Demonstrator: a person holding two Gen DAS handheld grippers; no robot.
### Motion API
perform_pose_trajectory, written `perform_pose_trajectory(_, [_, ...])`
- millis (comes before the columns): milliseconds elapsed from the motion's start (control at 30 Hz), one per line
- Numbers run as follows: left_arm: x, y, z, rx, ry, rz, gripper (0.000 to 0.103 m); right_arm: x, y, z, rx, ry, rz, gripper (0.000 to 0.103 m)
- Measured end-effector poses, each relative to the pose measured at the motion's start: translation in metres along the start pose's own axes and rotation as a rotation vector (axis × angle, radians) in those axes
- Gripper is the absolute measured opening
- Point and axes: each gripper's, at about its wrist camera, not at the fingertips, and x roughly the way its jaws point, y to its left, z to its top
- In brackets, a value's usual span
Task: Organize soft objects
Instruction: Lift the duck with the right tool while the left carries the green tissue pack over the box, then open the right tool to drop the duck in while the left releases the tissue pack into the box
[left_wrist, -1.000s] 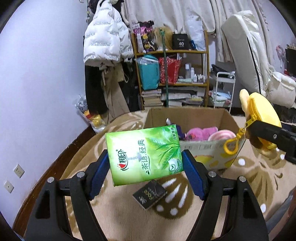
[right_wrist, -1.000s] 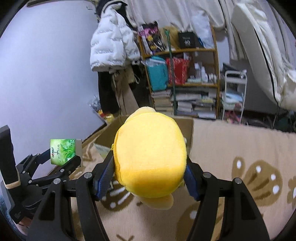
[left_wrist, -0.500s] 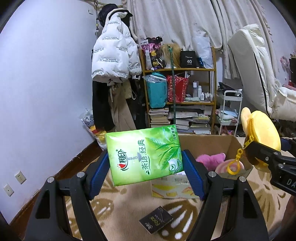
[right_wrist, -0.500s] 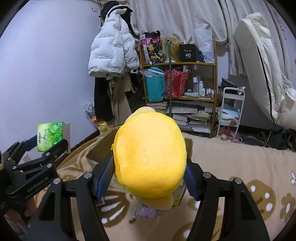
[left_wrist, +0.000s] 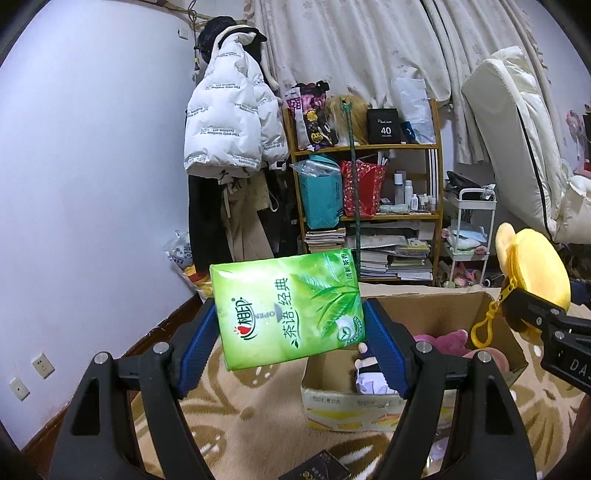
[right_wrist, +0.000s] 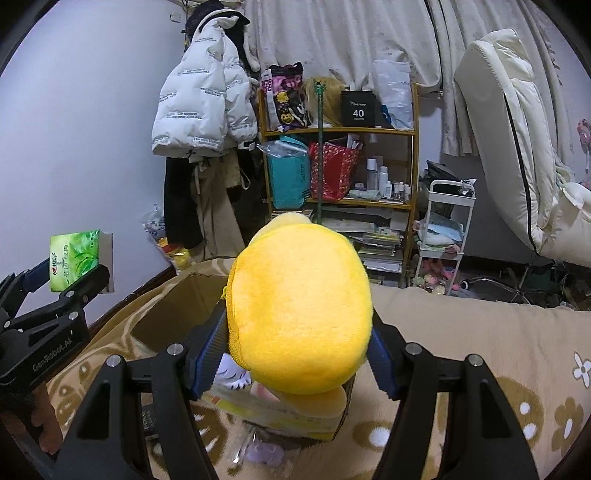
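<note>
Your left gripper (left_wrist: 291, 343) pinches the green tissue pack (left_wrist: 286, 312) between its blue pads, held in the air just left of the open cardboard box (left_wrist: 369, 404). Your right gripper (right_wrist: 295, 354) clamps the yellow plush pouch (right_wrist: 301, 314) above that box, which already holds what looks like a pink plush toy (left_wrist: 448, 336).

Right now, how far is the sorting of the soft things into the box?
Partly done. A pink plush already lies in the cardboard box. In hand: the left gripper holds a green tissue pack, and the right gripper holds a yellow plush pouch; both are in the air, not yet inside. Left: dropping these two in.
</note>
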Motion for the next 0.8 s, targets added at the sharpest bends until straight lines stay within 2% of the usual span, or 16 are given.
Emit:
perform_pose_trajectory(167, [0.015, -0.009, 0.000, 0.029, 0.009, -0.012, 0.077, 0.014, -0.004, 0.001, 0.001, 0.008, -0.011, 0.072])
perform_pose_trajectory(533, [0.045, -0.026, -0.020, 0.064, 0.113, -0.066, 0.077, 0.043, -0.014, -0.013, 0.034, 0.093, 0.011, 0.073])
perform_pose_trajectory(800, [0.056, -0.035, -0.029, 0.071, 0.152, -0.089, 0.077, 0.053, -0.020, -0.021, 0.053, 0.140, 0.036, 0.076])
